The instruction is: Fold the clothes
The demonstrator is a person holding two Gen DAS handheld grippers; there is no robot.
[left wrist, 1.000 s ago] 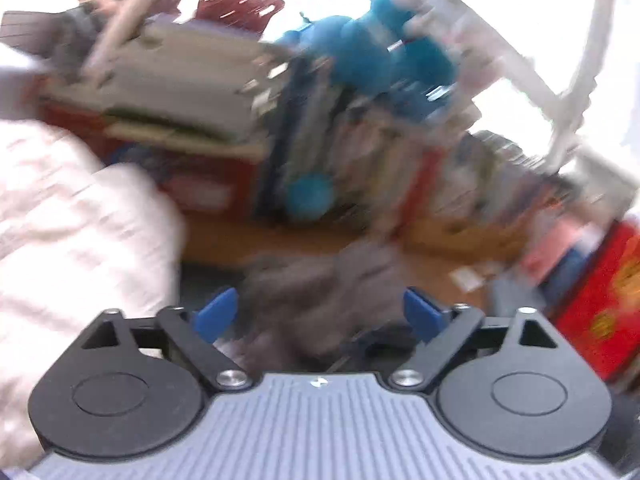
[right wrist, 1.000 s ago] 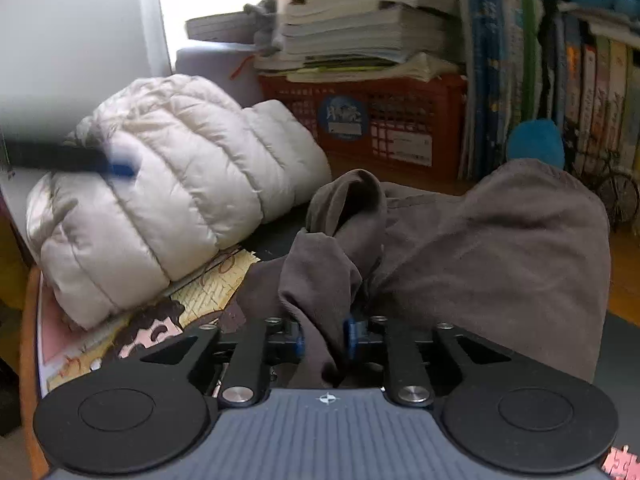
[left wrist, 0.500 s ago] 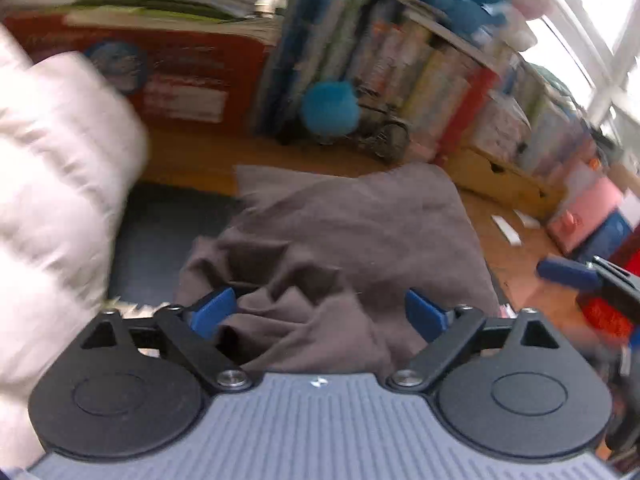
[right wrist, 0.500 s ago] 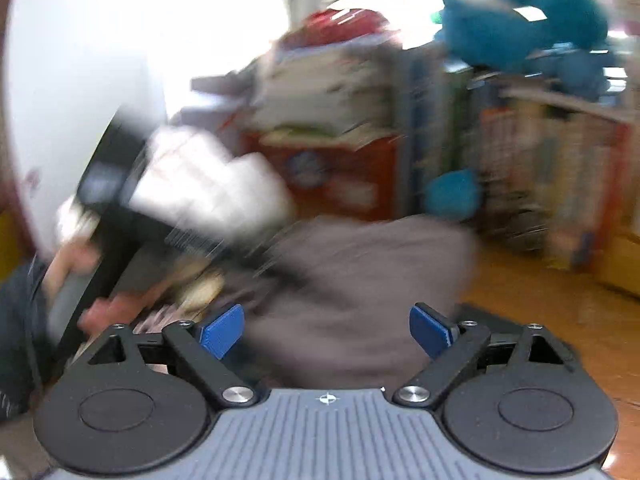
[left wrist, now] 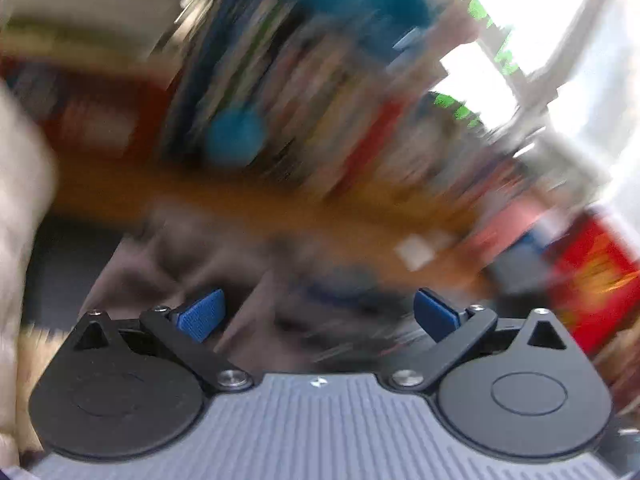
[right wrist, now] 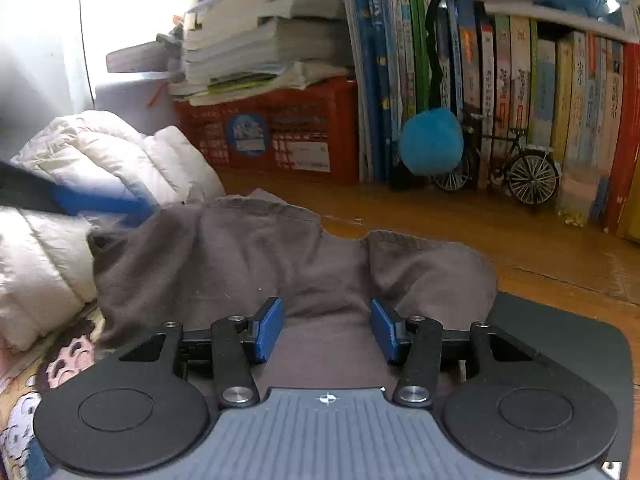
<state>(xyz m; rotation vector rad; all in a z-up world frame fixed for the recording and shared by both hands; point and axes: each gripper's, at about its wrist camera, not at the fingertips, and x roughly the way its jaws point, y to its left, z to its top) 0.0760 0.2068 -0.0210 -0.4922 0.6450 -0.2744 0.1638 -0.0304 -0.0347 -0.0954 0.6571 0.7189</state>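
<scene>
Left wrist view: the picture is badly smeared; the left gripper (left wrist: 318,314) has its blue pads (left wrist: 202,316) spread wide, and its jaws have just been opening further; nothing is pinched between them. Below and ahead lies what seems to be the grey-brown garment (left wrist: 192,256), a dark rumpled mass on the wooden desk (left wrist: 248,204); a pale padded jacket (left wrist: 20,208) fills the left edge; a row of books (left wrist: 320,100) streaks across the back.

Right wrist view: this one is sharp; the right gripper (right wrist: 326,330) stands about half open, its jaws having just been closing, and the grey-brown garment (right wrist: 280,256) lies flat between and under the pads without being pinched. The cloth spreads across a dark mat (right wrist: 560,320) and the desk (right wrist: 480,232), its left part touching the jacket (right wrist: 100,168). One blue fingertip of the left gripper (right wrist: 100,204) reaches in from the left, blurred, just at the garment's upper left corner. Behind stand a red crate (right wrist: 280,128) under stacked books (right wrist: 256,48), a blue pom-pom (right wrist: 432,142) and a small model bicycle (right wrist: 516,164).
</scene>
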